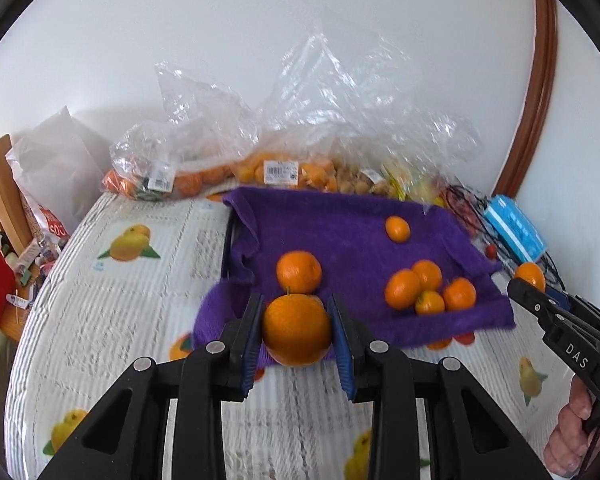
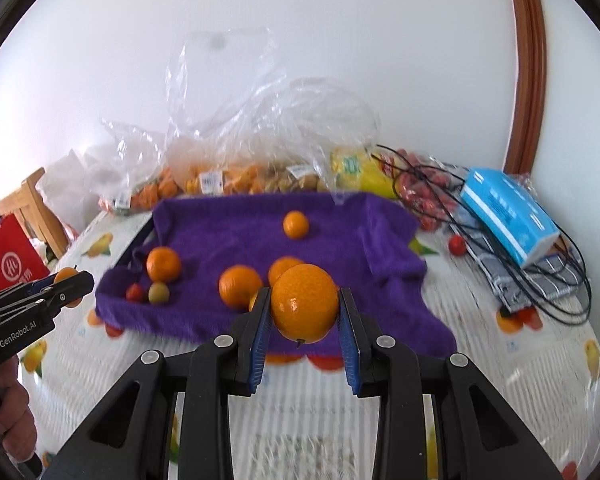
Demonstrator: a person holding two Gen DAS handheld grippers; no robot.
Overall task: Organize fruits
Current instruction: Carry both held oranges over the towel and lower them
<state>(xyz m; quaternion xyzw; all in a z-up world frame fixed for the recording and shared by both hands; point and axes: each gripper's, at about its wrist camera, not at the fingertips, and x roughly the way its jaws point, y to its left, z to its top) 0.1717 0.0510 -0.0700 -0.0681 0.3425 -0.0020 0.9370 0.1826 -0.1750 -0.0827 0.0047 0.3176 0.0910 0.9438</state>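
Above the fruit-print tablecloth (image 1: 112, 320), each gripper (image 1: 296, 328) (image 2: 304, 312) clamps an orange (image 1: 297, 330) (image 2: 304, 306) whose round skin could slip out.

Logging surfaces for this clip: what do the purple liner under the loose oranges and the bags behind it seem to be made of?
The purple liner looks like fuzzy terry or fleece cloth: matte, with a soft nap and slumped folds at its edges. The bags look like thin clear plastic film: see-through, crinkled, with bright glints. Exact fibre and plastic type cannot be told.
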